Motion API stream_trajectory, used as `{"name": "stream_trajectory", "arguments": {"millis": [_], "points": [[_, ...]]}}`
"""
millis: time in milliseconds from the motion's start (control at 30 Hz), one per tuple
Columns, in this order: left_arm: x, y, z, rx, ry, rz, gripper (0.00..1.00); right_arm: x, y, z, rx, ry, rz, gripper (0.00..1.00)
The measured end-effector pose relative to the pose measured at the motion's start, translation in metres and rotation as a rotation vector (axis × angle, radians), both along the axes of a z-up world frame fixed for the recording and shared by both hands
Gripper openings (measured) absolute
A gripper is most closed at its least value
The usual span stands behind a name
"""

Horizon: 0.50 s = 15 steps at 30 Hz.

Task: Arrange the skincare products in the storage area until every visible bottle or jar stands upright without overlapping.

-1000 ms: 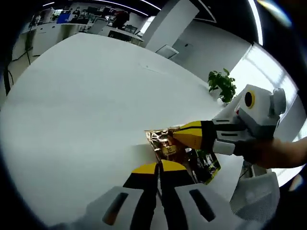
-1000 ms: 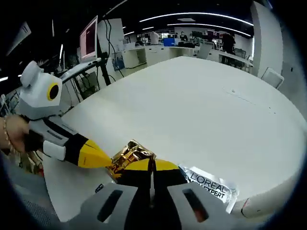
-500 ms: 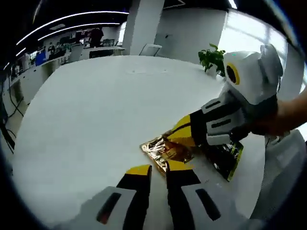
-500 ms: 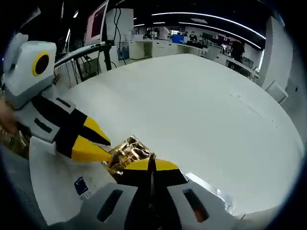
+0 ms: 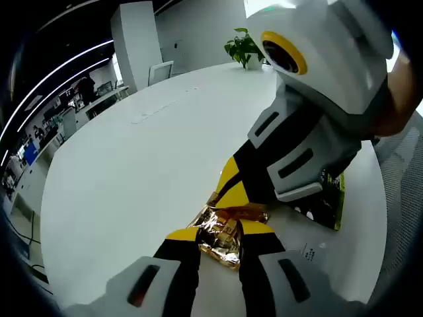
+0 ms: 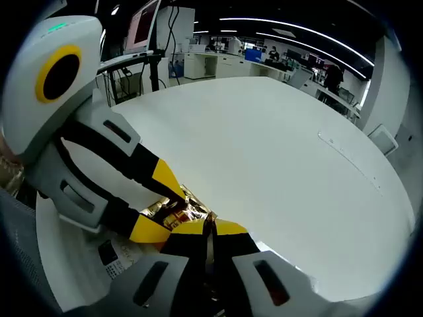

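A crumpled gold foil packet [image 5: 221, 234] lies on the white table [image 5: 132, 165], near its edge. My left gripper [image 5: 219, 232] is open, with one yellow tip on each side of the packet. My right gripper [image 5: 231, 191] comes in from the right, its jaws shut on the packet's far edge. In the right gripper view the gold packet [image 6: 175, 212] sits just ahead of my right gripper [image 6: 210, 228], whose jaws are pressed together. There my left gripper [image 6: 158, 205] reaches in from the left with its jaws spread around the packet. No bottles or jars are in view.
A dark green sachet [image 5: 328, 198] lies under the right gripper's body, beside a white printed sachet [image 5: 310, 251]. A white barcoded sachet [image 6: 109, 259] sits by the table edge. A potted plant [image 5: 243, 47] stands at the far side. Office desks fill the background.
My left gripper has opened wider and moved in until its jaws straddle the gold packet. The two grippers are much closer together. My right gripper has kept its hold.
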State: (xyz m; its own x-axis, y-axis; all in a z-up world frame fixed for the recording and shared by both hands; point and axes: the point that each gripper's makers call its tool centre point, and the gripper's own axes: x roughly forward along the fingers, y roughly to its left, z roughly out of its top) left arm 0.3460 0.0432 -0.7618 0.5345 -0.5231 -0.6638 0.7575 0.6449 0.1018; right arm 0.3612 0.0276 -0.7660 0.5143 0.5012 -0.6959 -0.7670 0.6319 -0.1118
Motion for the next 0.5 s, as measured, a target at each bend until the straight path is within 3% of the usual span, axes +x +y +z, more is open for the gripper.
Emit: {"name": "stream_trajectory", "arguments": {"millis": [300, 500], "points": [[0.004, 0.005, -0.006, -0.004, 0.006, 0.006, 0.21, 0.002, -0.008, 0.01, 0.01, -0.019, -0.024, 0.27], [0.004, 0.005, -0.003, 0.018, -0.004, 0.019, 0.24, 0.0, -0.013, 0.02, 0.032, -0.034, -0.039, 0.32]]}}
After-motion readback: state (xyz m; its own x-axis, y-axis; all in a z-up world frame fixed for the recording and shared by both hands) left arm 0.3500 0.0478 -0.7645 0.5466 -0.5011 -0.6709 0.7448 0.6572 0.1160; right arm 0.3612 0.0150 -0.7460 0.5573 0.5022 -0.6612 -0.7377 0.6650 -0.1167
